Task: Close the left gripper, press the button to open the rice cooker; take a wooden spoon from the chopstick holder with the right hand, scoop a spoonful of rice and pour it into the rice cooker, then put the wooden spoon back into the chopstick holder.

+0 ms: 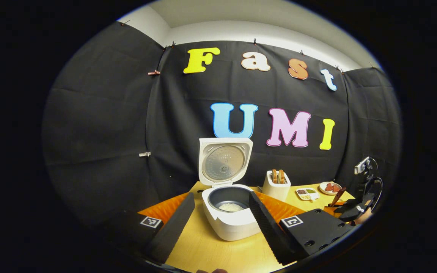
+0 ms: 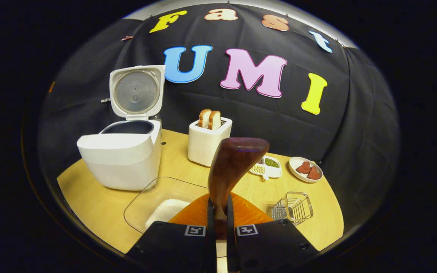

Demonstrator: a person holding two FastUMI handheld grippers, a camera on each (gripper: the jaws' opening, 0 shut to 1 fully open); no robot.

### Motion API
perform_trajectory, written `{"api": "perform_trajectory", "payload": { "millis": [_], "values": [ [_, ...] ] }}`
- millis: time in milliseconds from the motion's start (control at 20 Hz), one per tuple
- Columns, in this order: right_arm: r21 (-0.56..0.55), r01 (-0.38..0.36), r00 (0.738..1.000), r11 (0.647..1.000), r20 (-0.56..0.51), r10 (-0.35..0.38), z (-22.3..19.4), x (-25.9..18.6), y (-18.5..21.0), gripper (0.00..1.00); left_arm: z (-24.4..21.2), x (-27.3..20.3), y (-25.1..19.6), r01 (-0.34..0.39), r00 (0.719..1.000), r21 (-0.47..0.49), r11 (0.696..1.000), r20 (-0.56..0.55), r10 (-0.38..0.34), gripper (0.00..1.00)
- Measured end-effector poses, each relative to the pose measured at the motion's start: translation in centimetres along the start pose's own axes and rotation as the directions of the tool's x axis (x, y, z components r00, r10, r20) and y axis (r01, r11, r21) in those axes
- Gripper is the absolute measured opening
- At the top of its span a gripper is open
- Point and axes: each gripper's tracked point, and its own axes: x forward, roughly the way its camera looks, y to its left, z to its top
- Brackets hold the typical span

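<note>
The white rice cooker (image 1: 233, 223) (image 2: 121, 159) stands on the wooden table with its lid (image 1: 224, 161) up, and a little white rice (image 1: 230, 207) lies in its dark pot. My left gripper (image 1: 221, 198) is open just in front of the cooker, one finger on each side of the pot, holding nothing. My right gripper (image 2: 218, 212) is shut on the handle of the dark wooden spoon (image 2: 237, 159), whose bowl points up and away. A clear container of rice (image 2: 161, 206) lies just left of it. The wire chopstick holder (image 2: 293, 206) stands to its right. Farther off, the right gripper (image 1: 355, 207) shows with the spoon (image 1: 337, 197).
A white toaster (image 2: 206, 142) (image 1: 275, 185) with bread slices stands behind the spoon, right of the cooker. A small divided dish of beans (image 2: 267, 167) and a plate of red pieces (image 2: 305, 168) sit at the back right. The table's front edge (image 2: 97, 231) curves close by.
</note>
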Motion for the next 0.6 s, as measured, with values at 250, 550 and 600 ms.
{"api": "perform_trajectory", "payload": {
  "millis": [250,550,600],
  "values": [
    [0.040,-0.007,0.995,0.999,-0.100,0.011,-3.6,0.9,2.1,0.15,-0.4,-0.2,0.8,0.001,1.000,-0.017,1.000,-0.010,-0.001,0.99],
    [0.204,-0.058,0.989,0.977,-0.121,0.084,-3.3,1.3,7.2,0.15,-1.1,-0.6,1.3,0.000,1.000,-0.012,1.000,-0.021,0.000,0.99],
    [0.244,-0.060,0.987,0.968,-0.127,0.094,-3.3,1.5,7.6,0.15,-1.2,-0.5,1.2,0.001,1.000,-0.010,1.000,-0.023,-0.002,0.99]
  ]
}}
